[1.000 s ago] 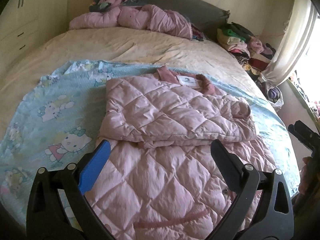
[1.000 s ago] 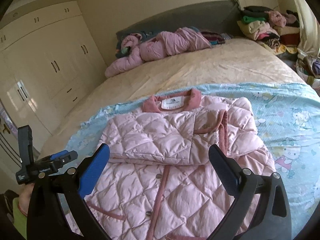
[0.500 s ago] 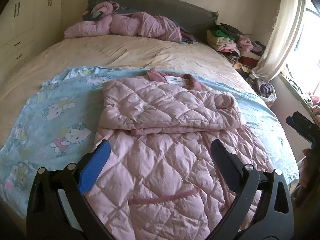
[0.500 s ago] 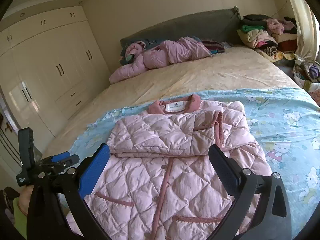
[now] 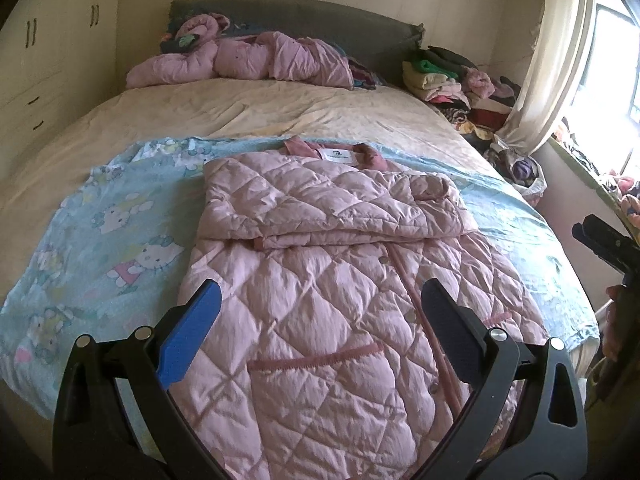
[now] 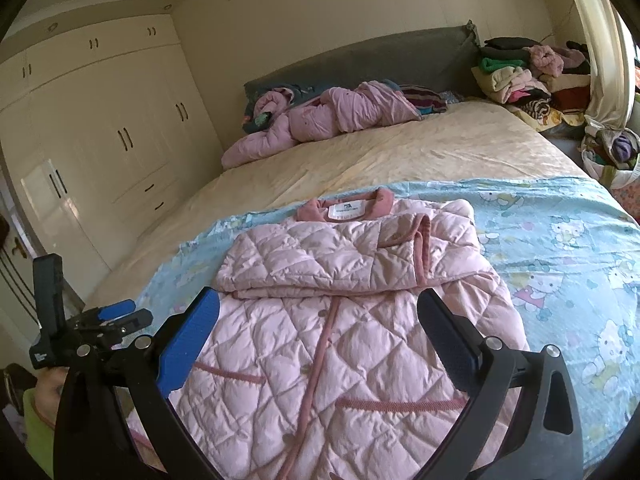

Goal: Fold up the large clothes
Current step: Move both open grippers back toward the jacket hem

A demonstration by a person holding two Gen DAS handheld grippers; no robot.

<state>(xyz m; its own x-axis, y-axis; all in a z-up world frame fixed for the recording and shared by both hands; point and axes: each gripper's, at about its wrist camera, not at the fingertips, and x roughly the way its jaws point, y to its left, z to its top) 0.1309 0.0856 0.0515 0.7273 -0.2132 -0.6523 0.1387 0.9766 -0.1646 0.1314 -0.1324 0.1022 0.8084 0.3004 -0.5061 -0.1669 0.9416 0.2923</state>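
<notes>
A: Left gripper (image 5: 320, 308) first?
B: Jaws wide apart, nothing between them; hanging over the lower part of the pink quilted jacket (image 5: 332, 280), not touching; blue pad on the finger at 9 o'clock, black finger at 3 o'clock

A: Right gripper (image 6: 318, 312)?
B: Same; spread wide, empty, above the jacket hem; also seen at 3 o'clock in the left wrist view, well off the bed edge, held by a hand (image 5: 616, 328)

A: Jacket position?
B: Laid flat, front up, on a light blue cartoon-cat sheet (image 5: 104, 240); collar with white label (image 5: 338, 155) toward 12 o'clock, hem toward 6 o'clock; both sleeves folded across the chest into a band; buttons and darker pink placket running down the middle; two darker pink pocket trims on the lower half

A: Rest of the scene?
B: Sheet spread over a cream bed cover (image 5: 240, 112); second pink padded garment (image 6: 320, 120) bunched at 12 o'clock against the grey headboard (image 6: 360, 60); pile of folded clothes (image 6: 524, 76) at 1 o'clock beside the bed; curtain (image 5: 552, 60) at 2 o'clock; cream wardrobe (image 6: 100, 120) at 10 o'clock; green sleeve (image 6: 36, 432) at 8 o'clock in the right wrist view
</notes>
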